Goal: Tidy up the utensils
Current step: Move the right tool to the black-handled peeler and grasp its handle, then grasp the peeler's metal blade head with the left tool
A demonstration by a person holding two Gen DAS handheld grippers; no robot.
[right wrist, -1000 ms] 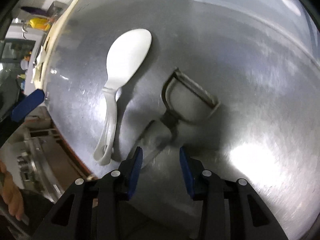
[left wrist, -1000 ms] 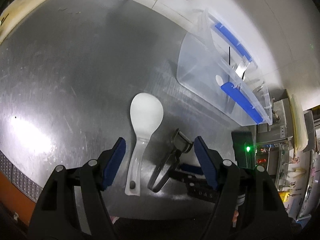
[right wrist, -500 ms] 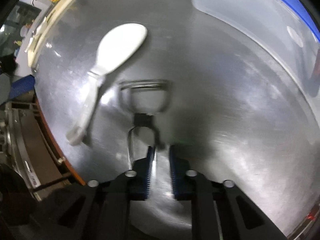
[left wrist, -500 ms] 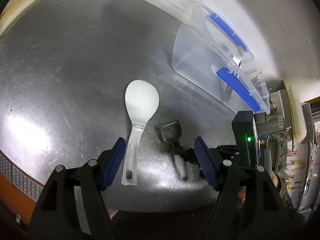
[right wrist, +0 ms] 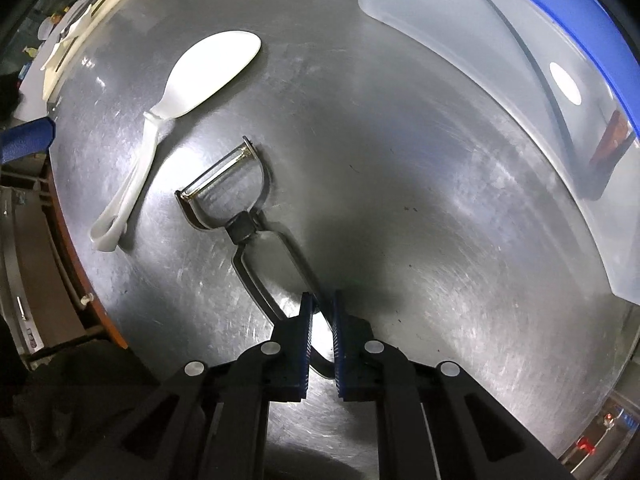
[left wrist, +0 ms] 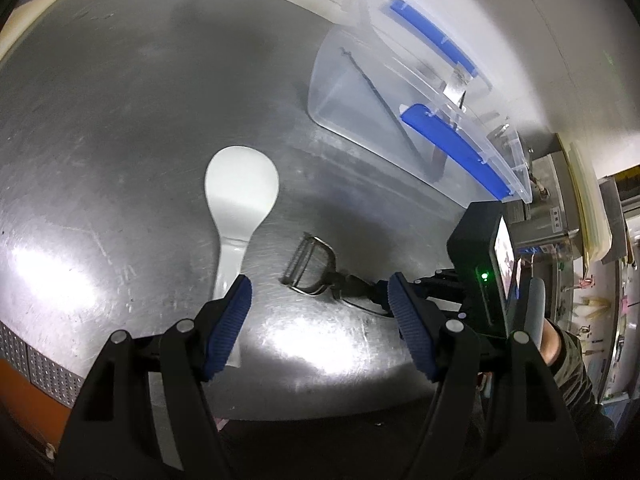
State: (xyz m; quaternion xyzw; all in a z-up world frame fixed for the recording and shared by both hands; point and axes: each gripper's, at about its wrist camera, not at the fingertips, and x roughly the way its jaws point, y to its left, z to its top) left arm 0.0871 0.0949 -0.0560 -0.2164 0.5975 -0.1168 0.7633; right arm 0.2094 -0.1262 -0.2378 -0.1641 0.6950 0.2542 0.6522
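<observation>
A peeler (right wrist: 224, 200) is pinched by its wire handle in the right hand-held gripper (right wrist: 320, 312), its blade end held over the steel bench (left wrist: 100, 120). The left hand-held gripper (left wrist: 320, 308) is held spread above the bench's near edge, with nothing between its pads. A white rice paddle (left wrist: 238, 208) lies flat just left of the peeler, apart from it. Open steel is seen between the peeler and a clear bin (left wrist: 360, 100) with blue latches, set well back near the wall. Against the frame half a second earlier, the peeler is shown turned, its blade now pointing left toward the paddle, and the paddle is unmoved.
</observation>
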